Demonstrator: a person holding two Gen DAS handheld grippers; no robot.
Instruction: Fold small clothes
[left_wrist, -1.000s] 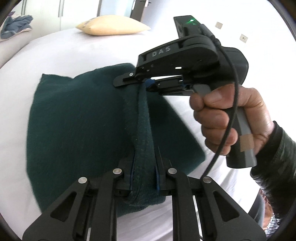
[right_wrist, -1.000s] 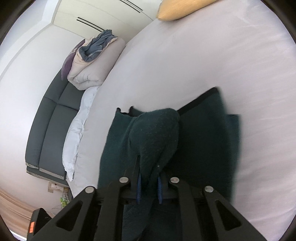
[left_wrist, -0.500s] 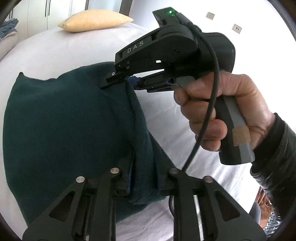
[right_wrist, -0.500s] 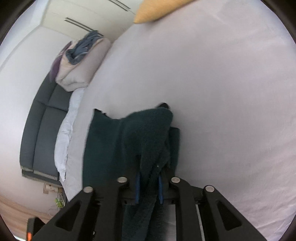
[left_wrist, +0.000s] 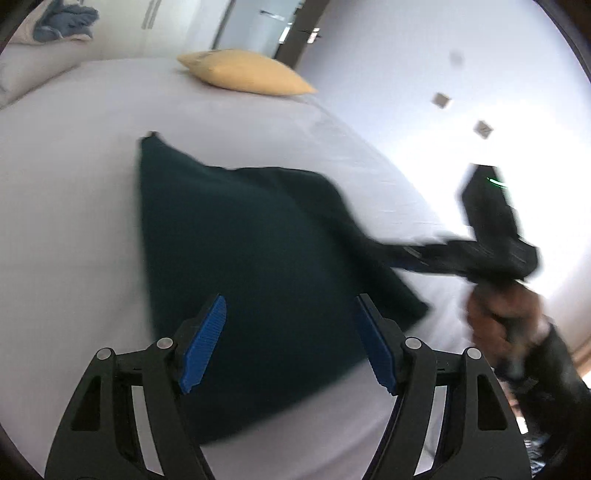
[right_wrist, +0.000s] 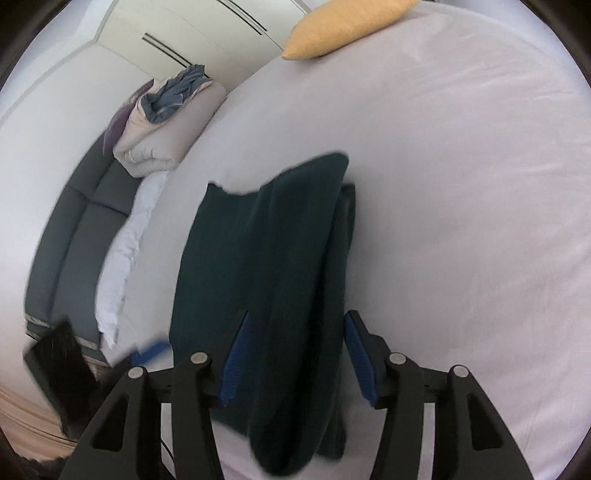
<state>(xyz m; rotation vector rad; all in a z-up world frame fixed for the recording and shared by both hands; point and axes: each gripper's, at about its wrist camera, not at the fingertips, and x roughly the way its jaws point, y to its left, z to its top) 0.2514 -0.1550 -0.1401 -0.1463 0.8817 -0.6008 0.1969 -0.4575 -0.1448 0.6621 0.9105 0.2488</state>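
Since a second ago: both my grippers were pinched on the folded-over edge of the dark green garment (left_wrist: 240, 266); both sets of jaws have just been opening, the edge has dropped, and the grippers have drawn back from it.
Left gripper (left_wrist: 291, 343): jaws apart, blue pads bare, nothing pressed between them — the cloth lies on the bed beyond the tips.
Right gripper (right_wrist: 295, 358): jaws apart as well; a ridge of the garment (right_wrist: 273, 280) runs up between the pads, but I see no pad pressing on it.
Garment's place: flat on the white bed sheet (right_wrist: 461, 221), doubled over once, with the upper layer bunched along its right side and not square to the layer beneath.
Surroundings: a yellow pillow (left_wrist: 243, 72) at the far end of the bed, well apart from the work.
Risk, snag: that ridge sits between my right pads — if I pull away low, a pad could catch the fleece and drag the fold open.
Risk, crooked fold: the top edge overhangs unevenly; folding again without smoothing would likely lock in the skew.
Risk, blur: both views are smeared, so I may be misjudging the edges.
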